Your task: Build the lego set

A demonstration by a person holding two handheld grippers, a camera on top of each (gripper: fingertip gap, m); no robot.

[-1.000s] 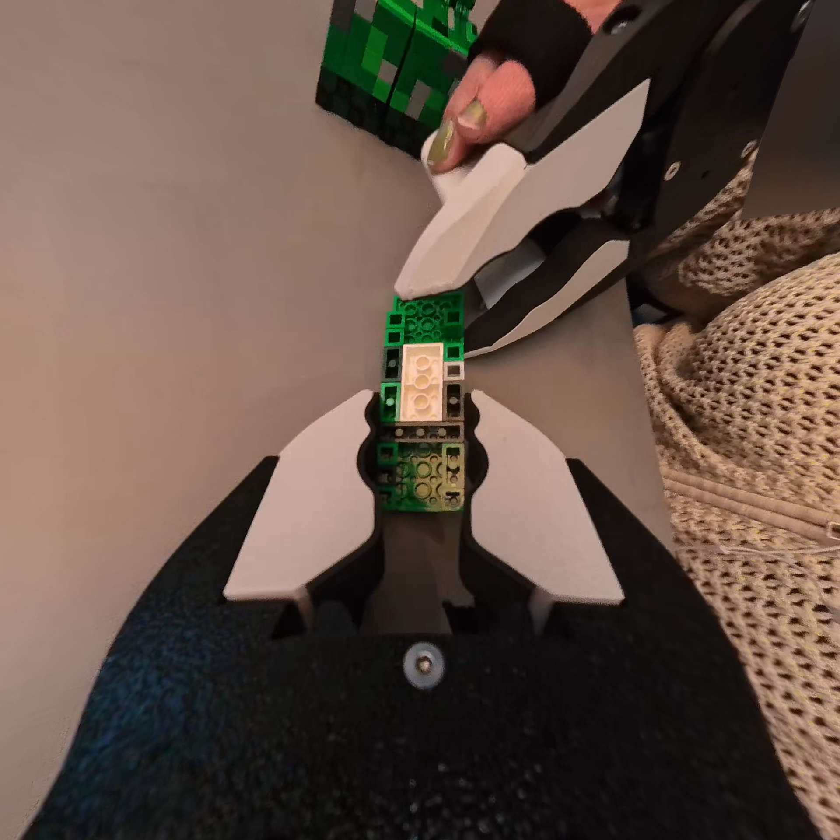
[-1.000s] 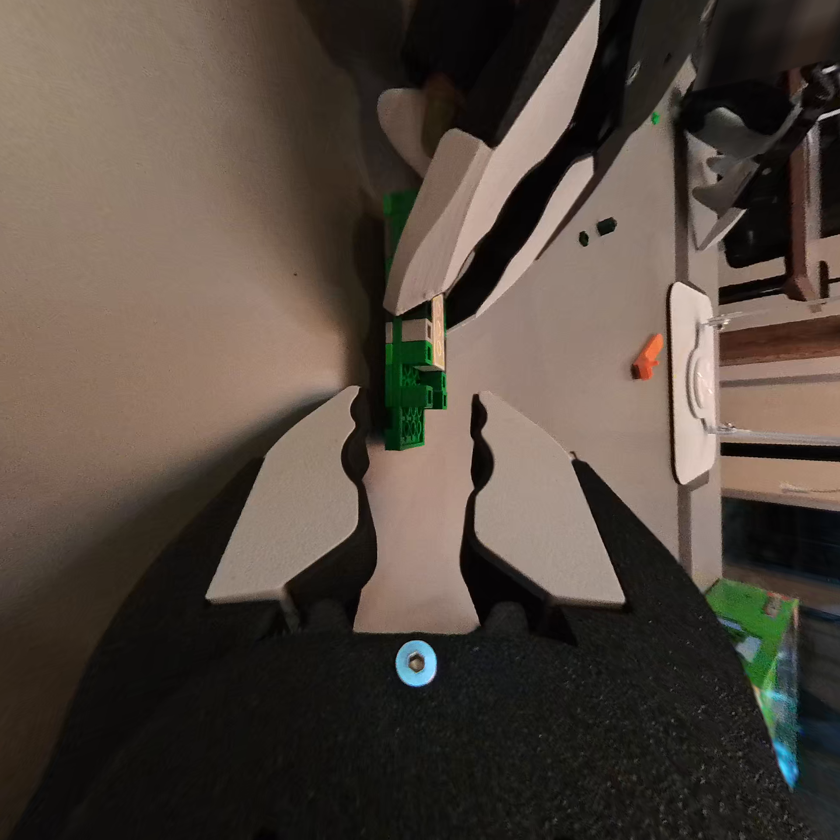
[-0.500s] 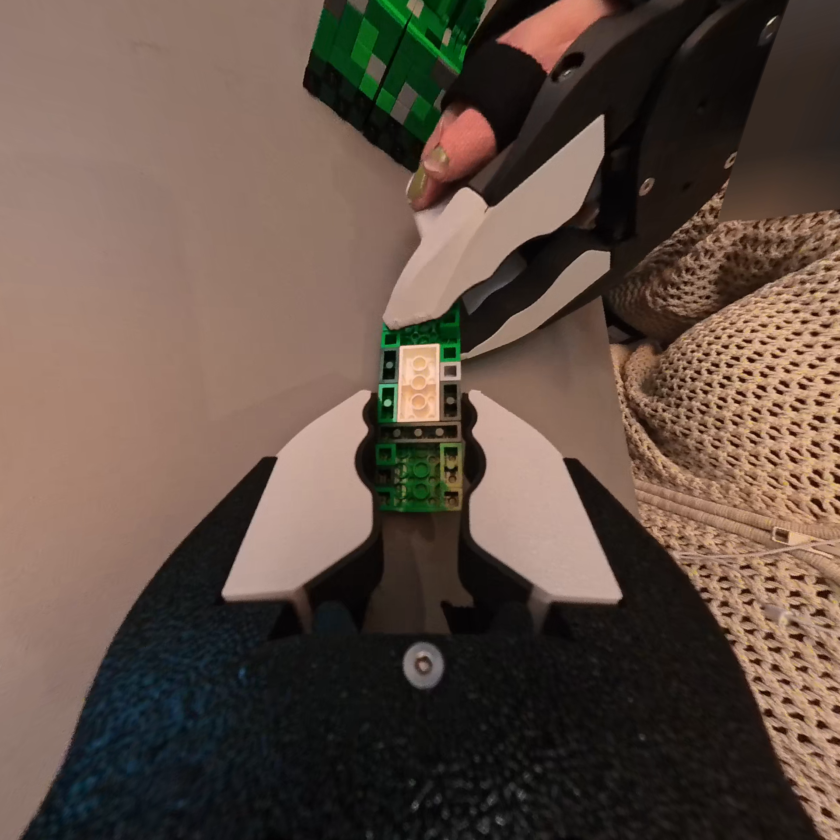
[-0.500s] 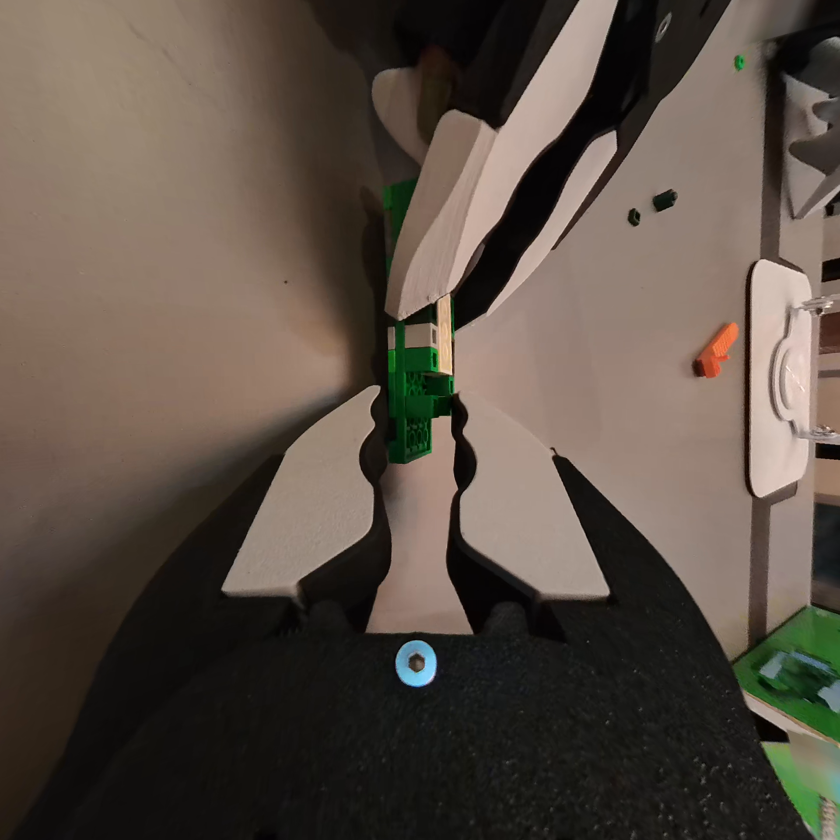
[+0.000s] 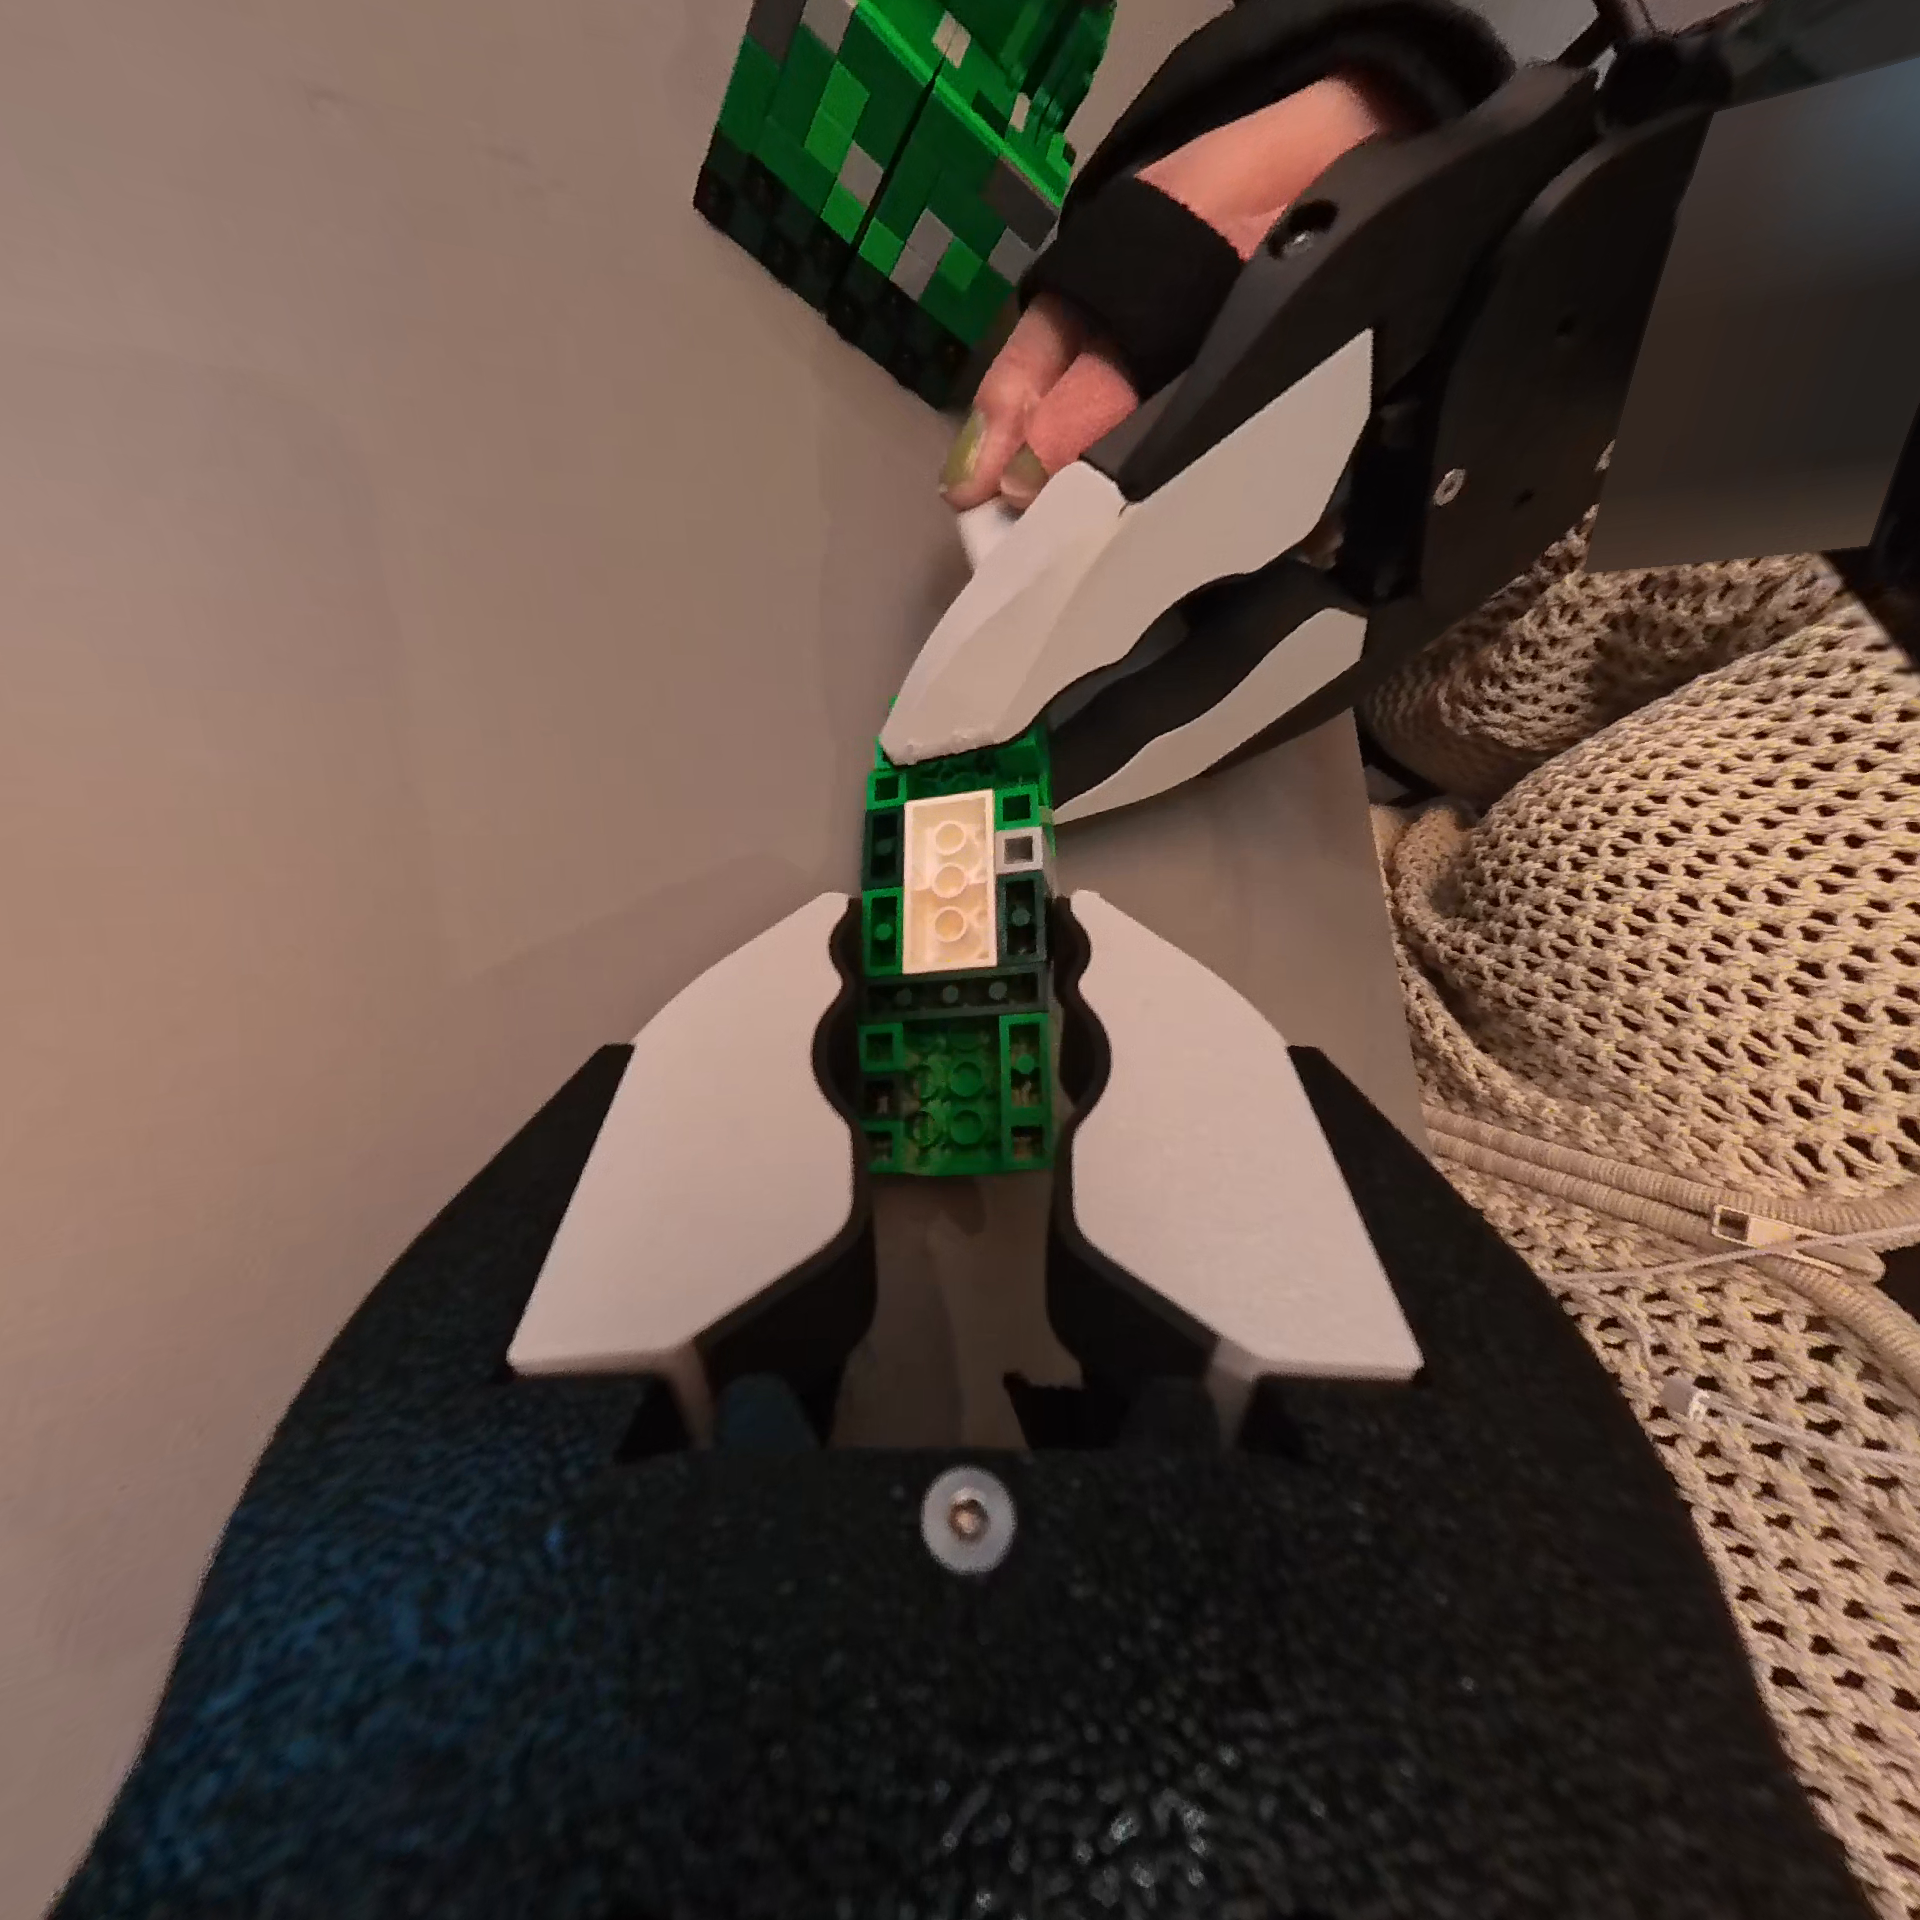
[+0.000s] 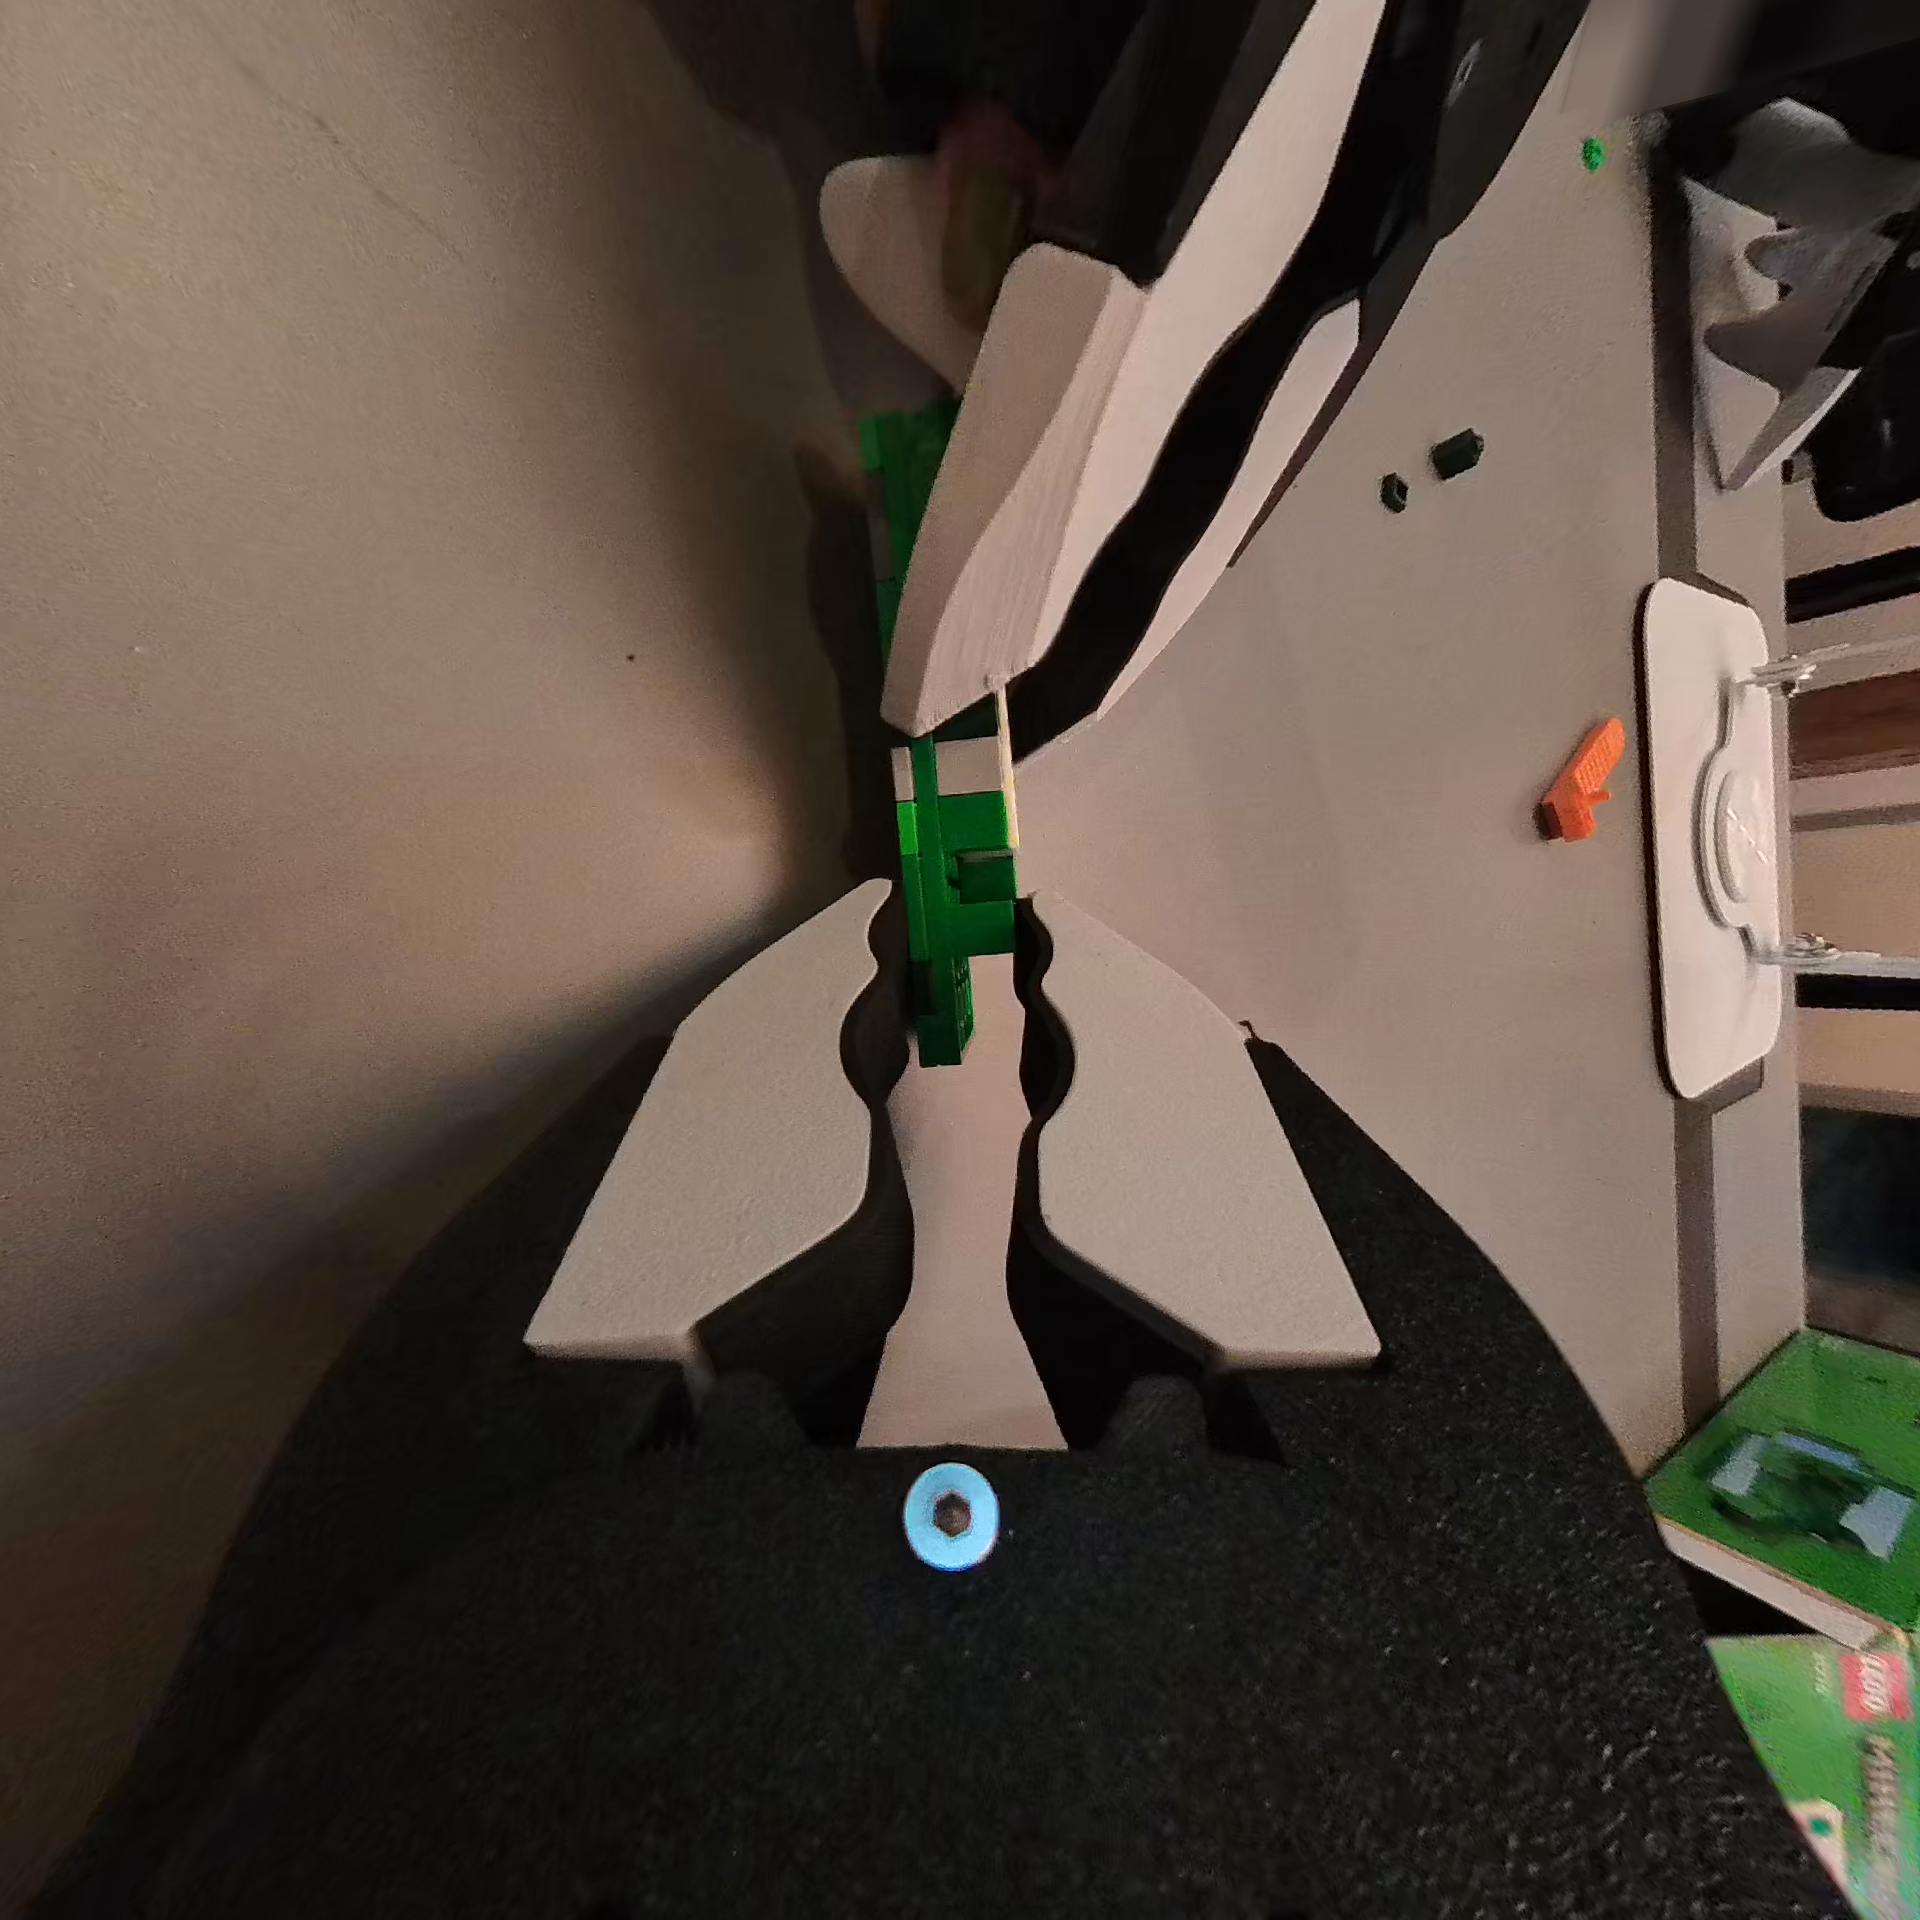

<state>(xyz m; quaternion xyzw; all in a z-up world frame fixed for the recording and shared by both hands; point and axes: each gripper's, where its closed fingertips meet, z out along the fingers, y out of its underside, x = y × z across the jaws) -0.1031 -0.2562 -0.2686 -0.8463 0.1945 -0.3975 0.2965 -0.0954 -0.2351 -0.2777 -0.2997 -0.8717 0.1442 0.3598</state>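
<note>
A: Lego assembly (image 5: 958, 997) is clamped between our left gripper (image 5: 961, 1023) and right gripper (image 6: 954, 971) fingers, above the table (image 6: 1299, 831).

B: Only the right wrist view shows an orange piece (image 6: 1581, 781) right of the assembly.

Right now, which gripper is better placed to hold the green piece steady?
Left. The left gripper clamps the piece across its wide body, set deep in its grip. The right gripper only pinches the thin far end.
</note>
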